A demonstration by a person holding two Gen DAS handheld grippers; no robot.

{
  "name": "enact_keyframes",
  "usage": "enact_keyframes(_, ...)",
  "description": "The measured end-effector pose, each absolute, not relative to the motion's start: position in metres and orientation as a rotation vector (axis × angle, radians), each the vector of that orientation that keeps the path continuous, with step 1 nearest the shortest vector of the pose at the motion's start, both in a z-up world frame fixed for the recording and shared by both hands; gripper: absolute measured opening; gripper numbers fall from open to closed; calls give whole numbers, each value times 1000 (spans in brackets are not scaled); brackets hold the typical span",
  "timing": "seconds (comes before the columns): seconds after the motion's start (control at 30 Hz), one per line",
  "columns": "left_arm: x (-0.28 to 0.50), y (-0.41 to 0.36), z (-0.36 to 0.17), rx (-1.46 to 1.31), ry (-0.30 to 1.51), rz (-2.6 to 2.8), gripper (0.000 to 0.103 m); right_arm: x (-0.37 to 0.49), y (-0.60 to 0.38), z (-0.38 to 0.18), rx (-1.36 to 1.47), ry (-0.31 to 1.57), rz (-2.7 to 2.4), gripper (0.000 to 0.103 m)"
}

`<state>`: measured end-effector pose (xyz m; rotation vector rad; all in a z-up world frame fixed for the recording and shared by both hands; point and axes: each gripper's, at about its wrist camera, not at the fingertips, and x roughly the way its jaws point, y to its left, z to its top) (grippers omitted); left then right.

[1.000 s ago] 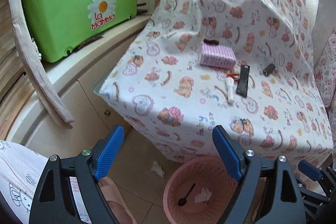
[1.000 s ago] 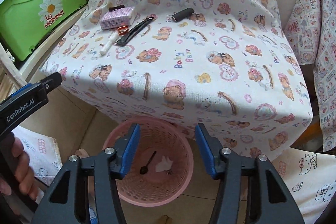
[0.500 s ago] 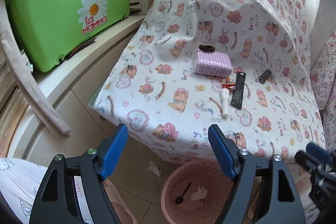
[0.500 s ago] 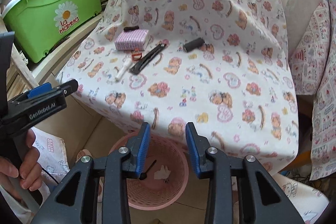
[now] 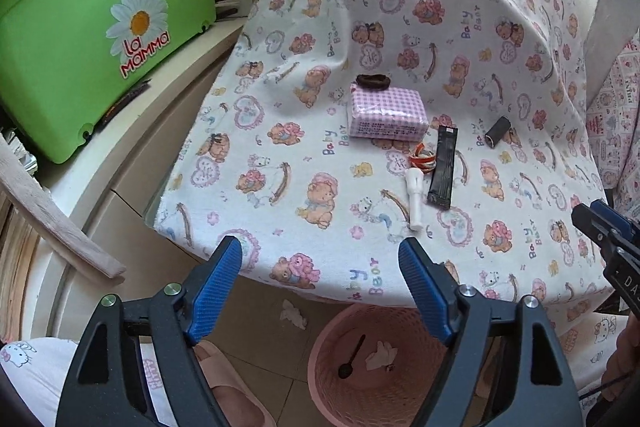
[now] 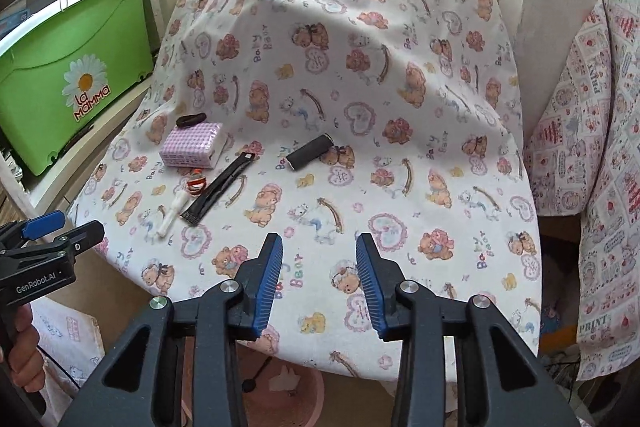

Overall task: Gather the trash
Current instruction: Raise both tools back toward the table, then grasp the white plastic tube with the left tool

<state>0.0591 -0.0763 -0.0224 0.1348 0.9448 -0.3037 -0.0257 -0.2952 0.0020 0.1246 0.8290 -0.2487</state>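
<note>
On the bear-print cloth (image 5: 320, 155) lie a pink checked pack (image 5: 386, 113), a dark hair tie (image 5: 373, 81), a red-white wrapper (image 5: 423, 158), a white tube (image 5: 415, 193), a flat black sachet (image 5: 443, 167) and a black cylinder (image 5: 496, 131). They also show in the right wrist view: pack (image 6: 192, 145), sachet (image 6: 218, 189), cylinder (image 6: 309, 151). A pink basket (image 5: 384, 359) on the floor below the table edge holds a black spoon and crumpled paper. My left gripper (image 5: 320, 287) is open and empty above the basket. My right gripper (image 6: 319, 277) is open and empty over the cloth's near edge.
A green "La Mamma" tub (image 5: 100, 27) stands on a cream ledge at left. A wooden plank (image 5: 52, 223) leans there. A crumpled tissue (image 5: 294, 315) lies on the floor beside the basket. Patterned fabric (image 6: 592, 147) hangs at right.
Both grippers have risen and moved forward toward the table items. The right gripper's jaws closed partly, then opened a little; the basket slid under it, mostly out of view.
</note>
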Motion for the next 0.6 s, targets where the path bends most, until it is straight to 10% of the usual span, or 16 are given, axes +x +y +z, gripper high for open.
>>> enact_keyframes(0.23,72,-111,-36,158,1005,-361,85,-18,-306,-3,217,837,-248,49)
enact_keyframes(0.6,87,-144,-49,222,1017,-440,29,-17,-318,-8,201,848,-309,49)
